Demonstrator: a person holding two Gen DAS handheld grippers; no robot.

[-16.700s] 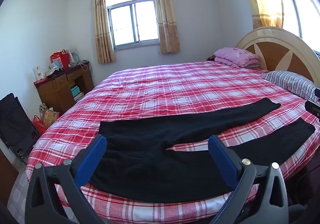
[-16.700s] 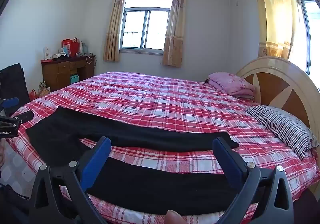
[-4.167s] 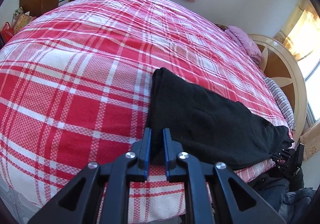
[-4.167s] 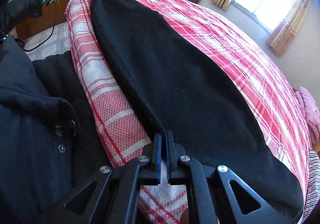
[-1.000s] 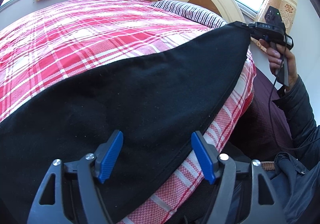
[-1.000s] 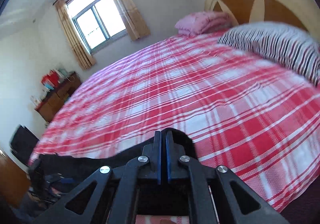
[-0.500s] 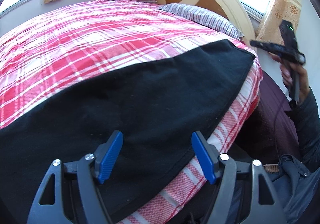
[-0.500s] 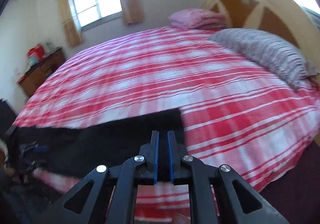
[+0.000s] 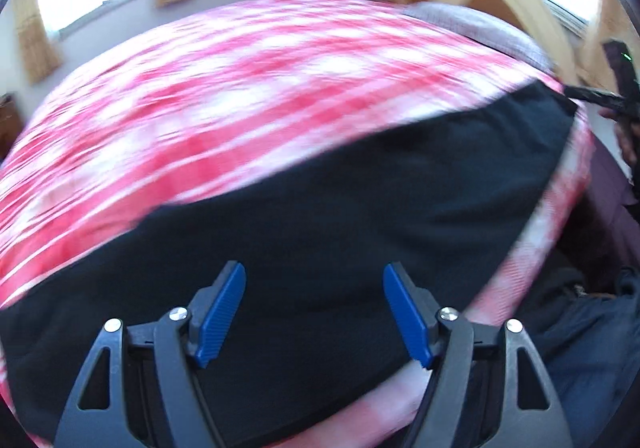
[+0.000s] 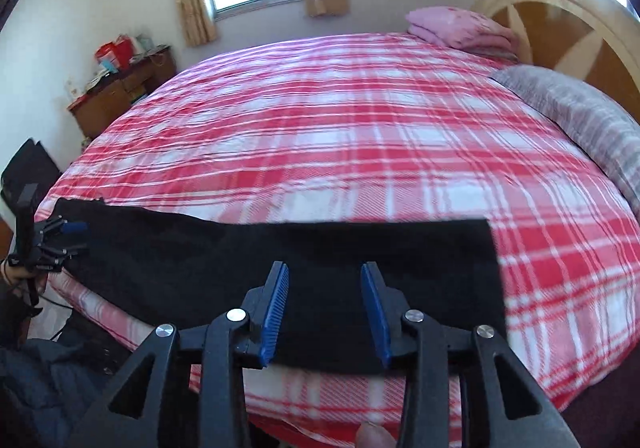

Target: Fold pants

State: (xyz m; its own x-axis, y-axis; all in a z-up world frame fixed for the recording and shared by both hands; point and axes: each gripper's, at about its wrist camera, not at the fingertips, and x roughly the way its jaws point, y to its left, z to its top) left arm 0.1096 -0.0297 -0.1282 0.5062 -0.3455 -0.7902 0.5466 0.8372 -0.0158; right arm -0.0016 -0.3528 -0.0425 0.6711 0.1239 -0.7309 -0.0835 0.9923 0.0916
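Right gripper (image 10: 325,308) was clamped on the hem half a second ago; now its jaws stand apart, nothing between them, and it has backed off the cloth. Left gripper (image 9: 314,314) remains wide, empty, hovering over the waist end; its view is motion-blurred. Pants (image 10: 280,268) lie flat as one long black strip, legs stacked, along the near edge of the bed (image 10: 360,128). Judgement: lengthwise fold is set down; a crosswise fold, hem toward waist, likely comes next.
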